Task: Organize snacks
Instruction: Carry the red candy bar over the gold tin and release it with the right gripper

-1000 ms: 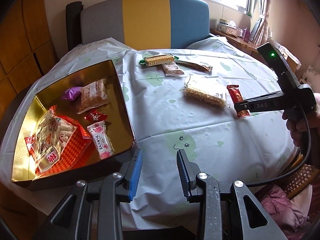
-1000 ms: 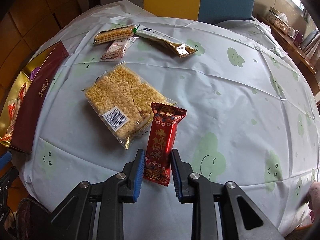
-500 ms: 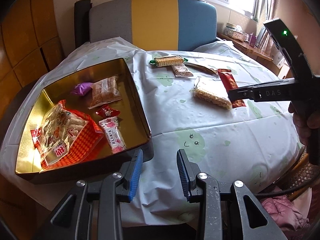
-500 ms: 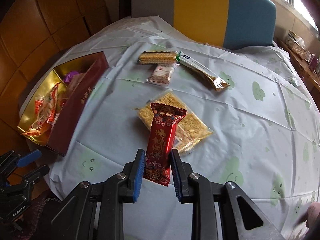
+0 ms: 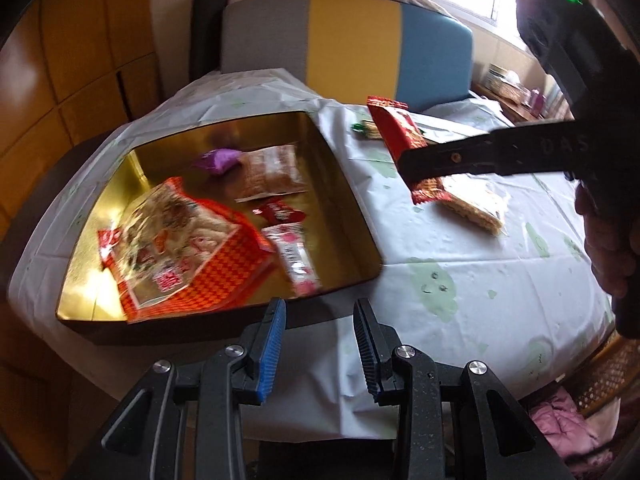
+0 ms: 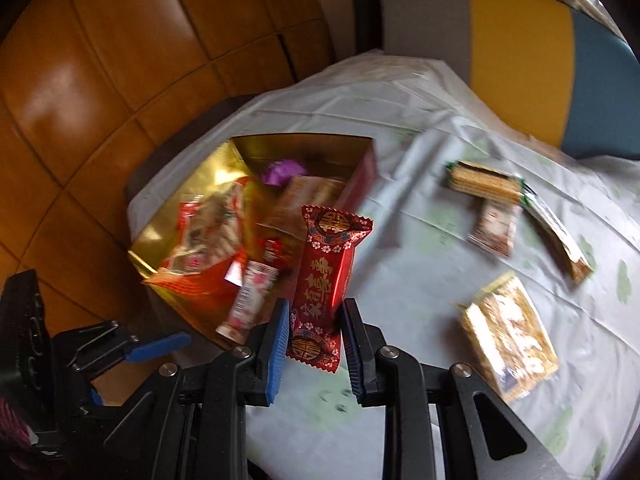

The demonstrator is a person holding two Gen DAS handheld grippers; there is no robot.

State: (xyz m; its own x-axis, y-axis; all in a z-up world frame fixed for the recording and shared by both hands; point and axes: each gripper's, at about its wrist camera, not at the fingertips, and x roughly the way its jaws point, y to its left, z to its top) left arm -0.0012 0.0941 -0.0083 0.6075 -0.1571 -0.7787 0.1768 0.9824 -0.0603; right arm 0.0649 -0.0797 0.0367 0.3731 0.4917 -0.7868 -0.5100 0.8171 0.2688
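Both grippers share one build: black, angular, speckled arms with triangular cut-outs and round silver screws at the pivots. The left gripper [image 5: 320,346] carries ribbed blue pads [image 5: 272,344] on the inner faces of its fingers, and so does the right gripper [image 6: 314,346]. Seen from the left wrist, the right one's black body bears pale letters "DAS" and a small green light.
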